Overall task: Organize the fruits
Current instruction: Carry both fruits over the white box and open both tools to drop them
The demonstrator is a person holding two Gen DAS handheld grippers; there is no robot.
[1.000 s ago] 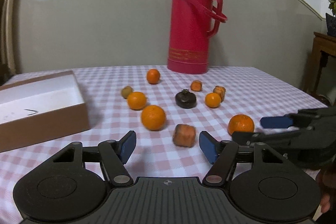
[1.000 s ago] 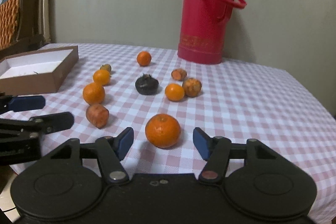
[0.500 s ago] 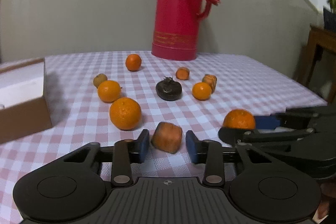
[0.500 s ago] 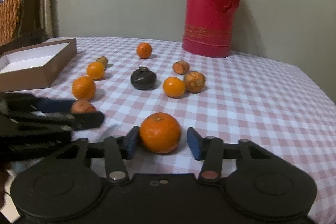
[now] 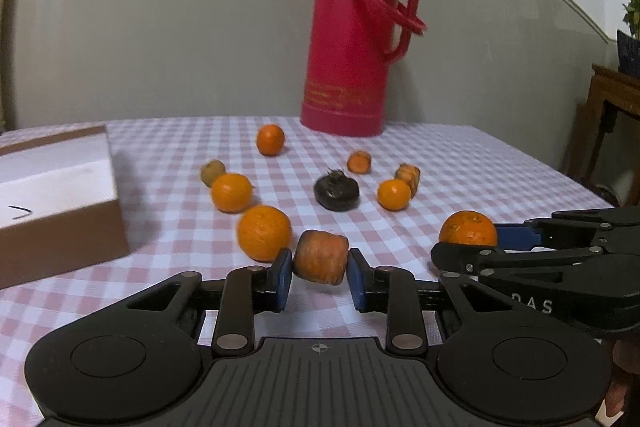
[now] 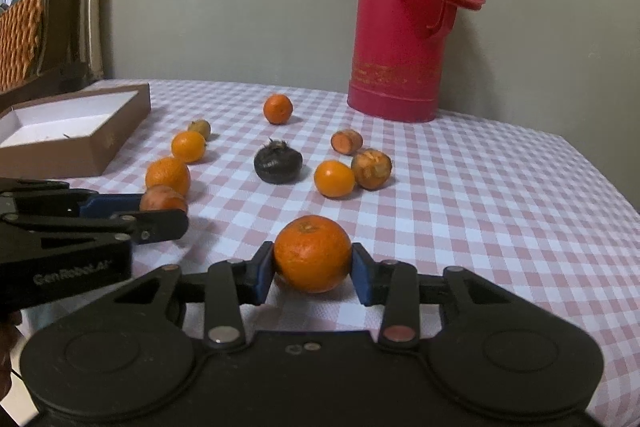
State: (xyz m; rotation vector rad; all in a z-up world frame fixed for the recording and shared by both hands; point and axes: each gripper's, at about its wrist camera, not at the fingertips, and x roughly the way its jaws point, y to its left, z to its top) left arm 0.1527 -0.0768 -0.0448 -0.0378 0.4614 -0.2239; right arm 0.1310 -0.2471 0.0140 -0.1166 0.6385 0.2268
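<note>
Early in the job — the brown box (image 6: 80,131) shows only its white floor, no fruit in it yet, and every fruit sits out on the checked bench (image 6: 480,207). Left to move: the black fruit (image 6: 277,163) mid-cloth, with a small orange (image 6: 334,179) and two rough cut-looking orange pieces (image 6: 371,169) on its side away from the box, three oranges and a small brownish fruit (image 6: 199,127) between it and the box, and one orange (image 6: 277,108) beyond it toward the red thermos (image 6: 404,15). Two fruits are being taken now, both still low at the cloth, not clearly lifted. Left hand-held gripper (image 5: 320,269) — jaws have just been closing, now narrow and pressed on the stubby orange-brown fruit (image 5: 320,257), just nearer the camera than the black fruit and beside a big orange (image 5: 264,231) on the box side. Right hand-held gripper (image 6: 313,269) — jaws likewise just closing, pads now against both sides of a round orange (image 6: 312,253), on the near side of the black fruit, well apart from the box. Judged next: carry both to the box.
</note>
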